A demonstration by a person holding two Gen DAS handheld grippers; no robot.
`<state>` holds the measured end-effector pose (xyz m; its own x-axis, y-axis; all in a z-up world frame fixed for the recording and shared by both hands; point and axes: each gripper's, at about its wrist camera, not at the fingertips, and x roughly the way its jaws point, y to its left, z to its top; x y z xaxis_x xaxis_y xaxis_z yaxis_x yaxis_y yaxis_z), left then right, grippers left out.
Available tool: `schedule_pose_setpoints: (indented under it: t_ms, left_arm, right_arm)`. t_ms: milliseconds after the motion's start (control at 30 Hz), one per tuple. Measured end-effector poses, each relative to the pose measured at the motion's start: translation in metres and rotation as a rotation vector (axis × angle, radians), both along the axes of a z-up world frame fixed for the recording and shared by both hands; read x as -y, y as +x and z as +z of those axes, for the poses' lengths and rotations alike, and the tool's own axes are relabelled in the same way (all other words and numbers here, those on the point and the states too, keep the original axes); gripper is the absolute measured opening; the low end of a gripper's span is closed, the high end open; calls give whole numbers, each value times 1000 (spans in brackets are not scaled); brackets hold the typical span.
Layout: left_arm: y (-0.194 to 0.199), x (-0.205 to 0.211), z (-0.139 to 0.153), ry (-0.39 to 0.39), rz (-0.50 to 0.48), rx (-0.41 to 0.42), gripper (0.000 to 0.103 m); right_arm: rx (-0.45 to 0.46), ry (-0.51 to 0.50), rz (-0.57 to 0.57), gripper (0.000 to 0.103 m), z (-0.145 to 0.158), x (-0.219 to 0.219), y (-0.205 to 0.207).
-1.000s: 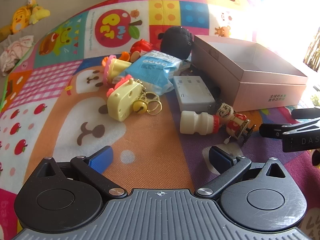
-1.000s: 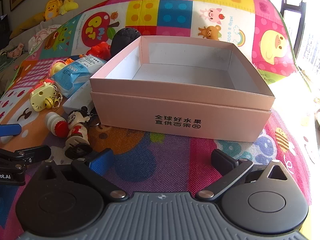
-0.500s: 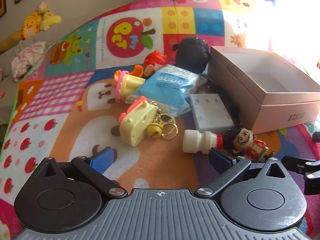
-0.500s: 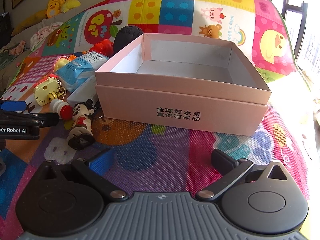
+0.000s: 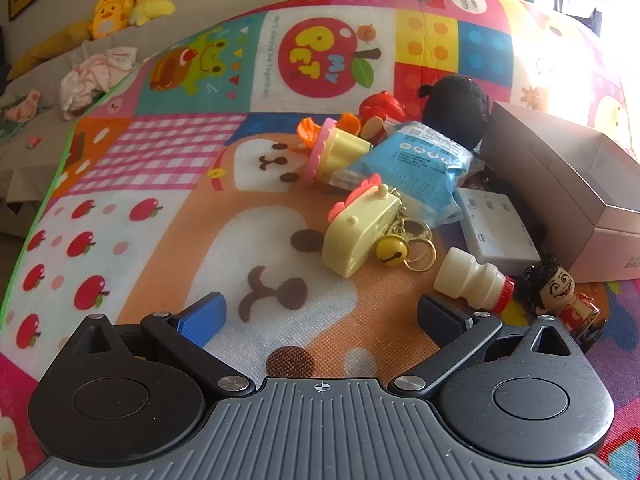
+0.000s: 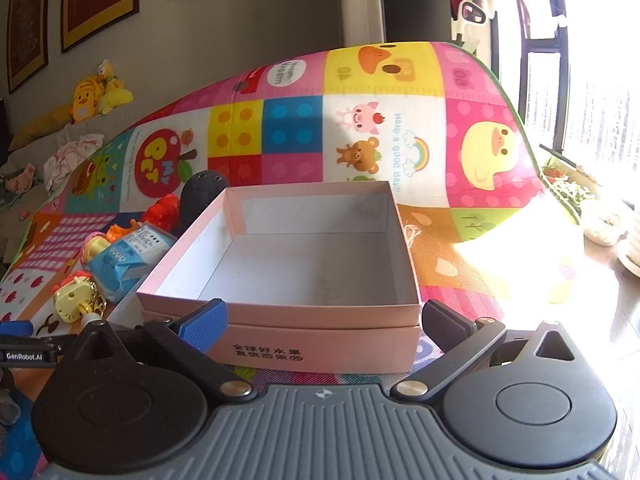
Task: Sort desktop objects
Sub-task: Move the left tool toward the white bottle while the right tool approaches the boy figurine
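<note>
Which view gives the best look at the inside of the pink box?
The right wrist view: the pink box sits centred, its bare floor and all four inner walls visible. The left wrist view shows the box only at the right edge, mostly its outer side, the interior washed out by glare.

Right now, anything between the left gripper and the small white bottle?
Nothing visible. The left gripper is open over bare mat; the small white bottle lies just beyond its right finger, with the figurine beside the cap.
</note>
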<state>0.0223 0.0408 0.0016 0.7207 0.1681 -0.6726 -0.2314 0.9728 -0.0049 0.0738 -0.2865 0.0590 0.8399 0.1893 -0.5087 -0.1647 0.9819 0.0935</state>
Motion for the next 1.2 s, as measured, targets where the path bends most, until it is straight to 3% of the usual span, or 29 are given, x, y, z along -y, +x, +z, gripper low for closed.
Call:
schedule_pose_setpoints:
  t_ms: [100, 233, 467, 567, 600, 667, 733, 800, 900, 1000, 1133, 1200]
  left_arm:
    - [1, 0, 0, -5, -5, 1, 103]
    - [1, 0, 0, -11, -6, 5, 103]
    - [1, -1, 1, -12, -6, 7, 103]
    - [1, 0, 1, -10, -6, 5, 103]
    - [1, 0, 1, -8, -6, 3, 103]
    - [2, 1, 1, -4, -6, 1, 103]
    - [3, 1, 1, -3, -7, -1, 103]
    - [3, 1, 1, -3, -6, 0, 103]
    - [3, 1, 1, -3, -6, 0, 103]
    - [3, 1, 1, -3, -7, 0, 103]
    - [3, 1, 0, -3, -6, 0, 103]
    - [3, 1, 0, -4, -6, 0, 103]
  right_arm:
    - [-43, 42, -50, 103, -5, 4, 24]
    - [-78, 69, -12, 103, -12, -10, 45]
    - [-50, 33, 59, 103, -11, -45, 65]
    - [64, -35, 33, 103, 0, -58, 52]
    - [118, -50, 55, 103, 8, -62, 40]
    - [136, -51, 164, 103, 19, -69, 20]
    - [82, -43, 299, 98, 20, -79, 5]
    - [-28, -55, 463, 89, 8, -98, -12]
    - [-96, -127, 568, 84, -18, -122, -31]
    - [-91, -224, 545, 84, -35, -135, -39]
    - [10, -404, 342, 83, -43, -125, -33]
    - [0, -394, 288, 84, -42, -109, -28]
